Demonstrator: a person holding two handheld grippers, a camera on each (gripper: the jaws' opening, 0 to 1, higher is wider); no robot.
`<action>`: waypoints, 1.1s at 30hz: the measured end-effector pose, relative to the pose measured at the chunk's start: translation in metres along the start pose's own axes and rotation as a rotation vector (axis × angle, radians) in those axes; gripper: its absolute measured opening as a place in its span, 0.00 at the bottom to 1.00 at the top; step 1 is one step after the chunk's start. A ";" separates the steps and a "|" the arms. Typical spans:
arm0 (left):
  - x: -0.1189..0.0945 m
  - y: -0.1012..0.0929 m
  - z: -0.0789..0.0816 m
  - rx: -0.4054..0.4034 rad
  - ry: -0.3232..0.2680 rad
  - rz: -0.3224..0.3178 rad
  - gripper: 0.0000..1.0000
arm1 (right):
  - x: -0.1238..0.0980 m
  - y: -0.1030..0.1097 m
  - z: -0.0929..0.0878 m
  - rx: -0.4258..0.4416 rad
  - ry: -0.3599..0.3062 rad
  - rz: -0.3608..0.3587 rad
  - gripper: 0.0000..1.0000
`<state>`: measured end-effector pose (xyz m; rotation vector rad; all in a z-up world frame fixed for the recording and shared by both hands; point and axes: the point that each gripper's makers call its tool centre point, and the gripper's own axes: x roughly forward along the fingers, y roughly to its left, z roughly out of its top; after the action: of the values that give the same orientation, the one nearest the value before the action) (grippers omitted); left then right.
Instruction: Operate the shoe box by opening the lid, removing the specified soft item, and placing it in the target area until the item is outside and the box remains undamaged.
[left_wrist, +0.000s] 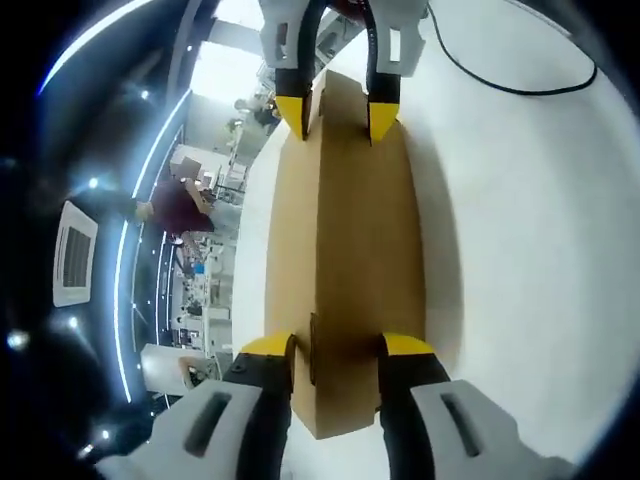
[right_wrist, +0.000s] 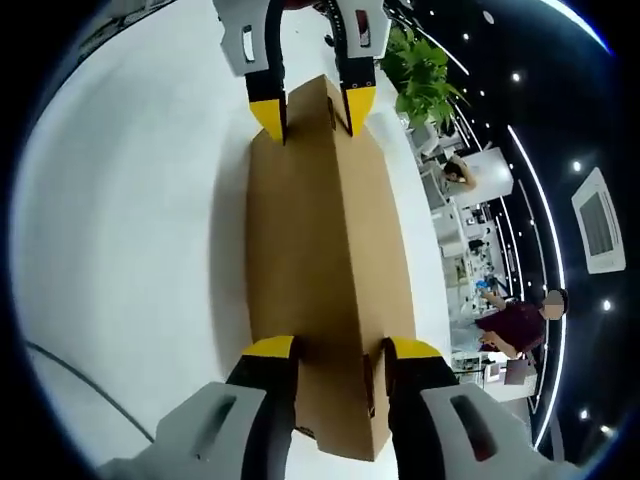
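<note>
A plain brown cardboard shoe box (left_wrist: 350, 230) lies lengthwise on the white table (left_wrist: 520, 250), its lid down. In the left gripper view my left gripper (left_wrist: 338, 345) clamps the near end of the box between its yellow-tipped jaws. My right gripper (left_wrist: 337, 114) holds the far end. The right gripper view shows the same box (right_wrist: 320, 230) from the other end. There my right gripper (right_wrist: 340, 348) pinches the near end and my left gripper (right_wrist: 310, 110) the far one. The box's contents are hidden.
A black cable (left_wrist: 500, 80) trails over the table (right_wrist: 120, 230) beside the box, and the cable (right_wrist: 60, 370) also runs near my right gripper. The table's edge runs along the box's other side. Beyond it stand a potted plant (right_wrist: 425, 75), desks and a person in dark red (right_wrist: 515, 325).
</note>
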<state>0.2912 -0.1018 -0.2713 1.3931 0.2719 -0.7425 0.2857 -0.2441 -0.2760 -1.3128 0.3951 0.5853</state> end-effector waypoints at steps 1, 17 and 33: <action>-0.001 0.001 0.000 0.000 -0.001 -0.001 0.32 | -0.001 -0.001 0.000 0.001 -0.001 0.000 0.33; -0.009 0.010 0.003 0.009 -0.026 -0.010 0.31 | -0.002 -0.012 0.004 0.036 0.003 -0.013 0.33; -0.013 0.017 0.005 -0.025 -0.027 -0.006 0.31 | -0.006 -0.017 0.007 0.017 -0.023 -0.014 0.33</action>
<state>0.2903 -0.1025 -0.2493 1.3579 0.2636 -0.7603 0.2909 -0.2406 -0.2578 -1.2904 0.3713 0.5833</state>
